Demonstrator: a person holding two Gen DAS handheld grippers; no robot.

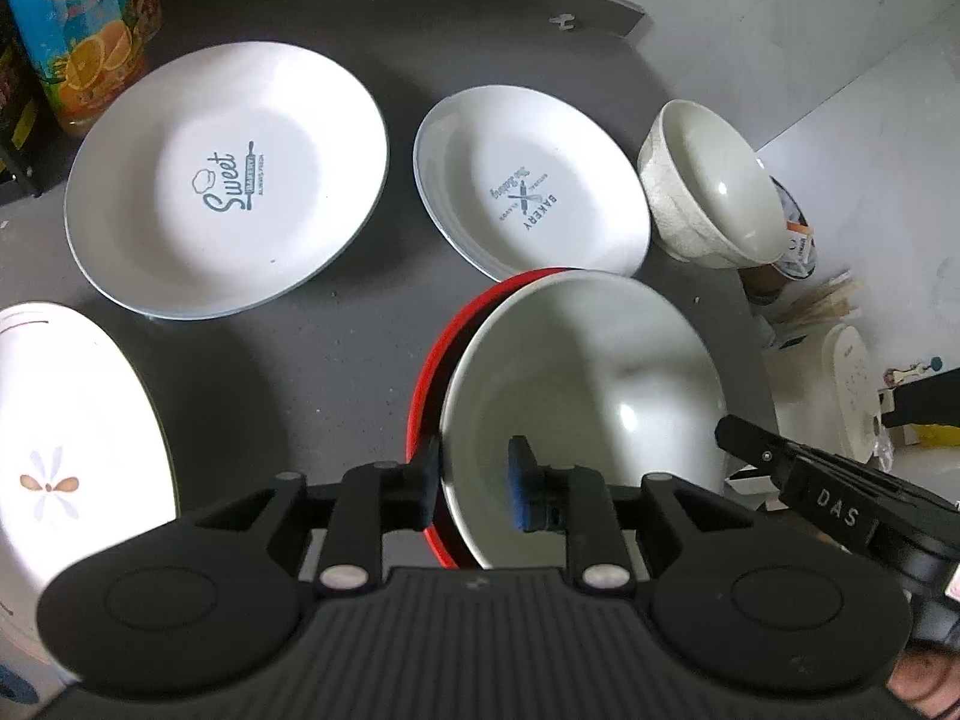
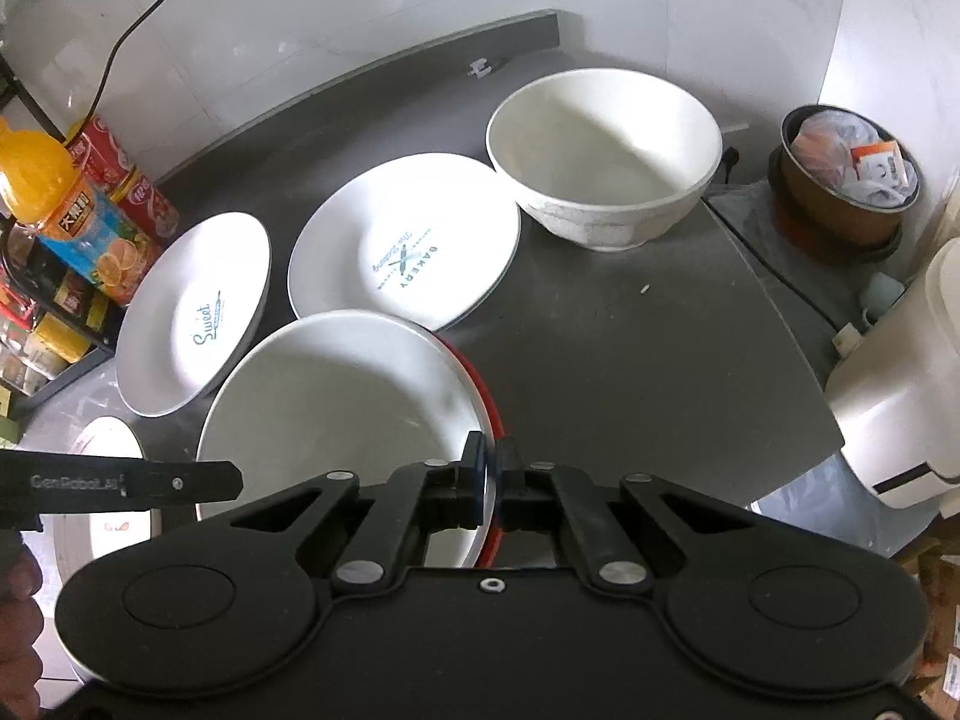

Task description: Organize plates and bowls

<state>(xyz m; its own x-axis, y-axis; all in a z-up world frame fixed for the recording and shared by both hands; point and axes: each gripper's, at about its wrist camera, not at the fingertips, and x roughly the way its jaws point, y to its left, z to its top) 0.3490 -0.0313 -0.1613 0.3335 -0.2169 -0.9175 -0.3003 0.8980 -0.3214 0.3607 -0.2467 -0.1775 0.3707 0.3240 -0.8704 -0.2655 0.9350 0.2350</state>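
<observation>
A bowl, white inside and red outside, sits tilted at the near middle of the dark counter. My right gripper is shut on the near right rim of this bowl. My left gripper is open and straddles the bowl's near left rim, one pad against the red outside, the other apart inside. Behind lie a "Sweet" plate and a "Bakery" plate. A textured white bowl stands at the far right. A floral plate lies at the near left.
An orange juice bottle and packets stand at the far left by a rack. Off the counter's right edge are a lined waste bin and a white appliance. Bare counter lies right of the held bowl.
</observation>
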